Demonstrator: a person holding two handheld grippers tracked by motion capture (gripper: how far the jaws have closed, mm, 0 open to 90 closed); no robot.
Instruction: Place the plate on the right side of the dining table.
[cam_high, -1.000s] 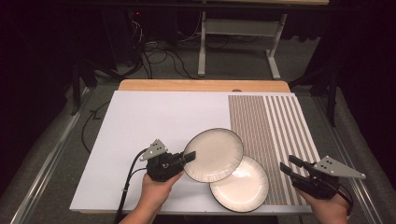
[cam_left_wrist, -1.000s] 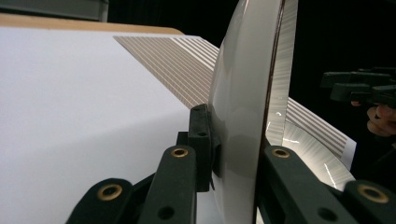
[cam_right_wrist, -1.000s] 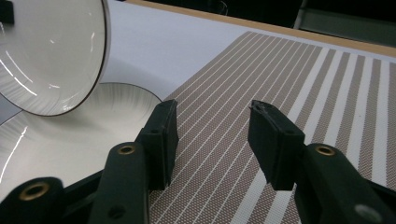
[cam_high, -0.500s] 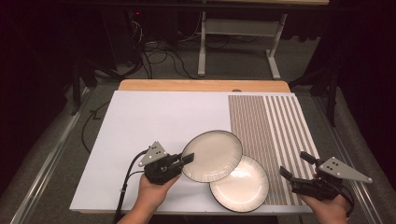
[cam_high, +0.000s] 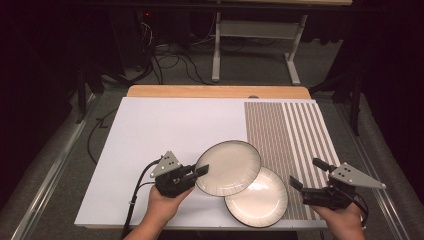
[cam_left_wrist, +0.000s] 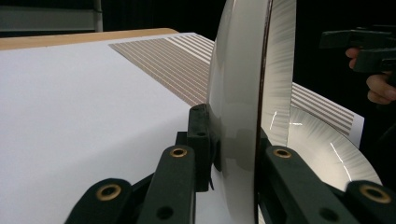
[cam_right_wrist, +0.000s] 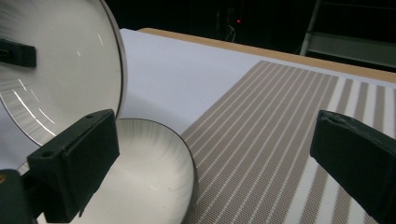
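Note:
My left gripper (cam_high: 194, 173) is shut on the left rim of a cream plate with a dark rim (cam_high: 229, 167), held tilted above the white mat. In the left gripper view the plate (cam_left_wrist: 243, 84) stands edge-on, pinched between the jaws of the left gripper (cam_left_wrist: 233, 144). A second matching plate (cam_high: 260, 200) lies flat on the mat, partly under the held one. My right gripper (cam_high: 307, 173) stands open just right of the lying plate, with nothing in it. In the right gripper view its jaws are wide apart, with the held plate (cam_right_wrist: 60, 79) above the lying plate (cam_right_wrist: 149, 182).
A white mat (cam_high: 165, 130) covers the table, and a brown striped section (cam_high: 285, 130) takes up its right part. The wooden table edge (cam_high: 215, 91) runs along the back. Cables and a desk frame (cam_high: 250, 45) lie on the floor beyond.
My left gripper has drifted slightly left and toward me with the plate still pinched. The right gripper's jaws have spread a little wider beside the lying plate.

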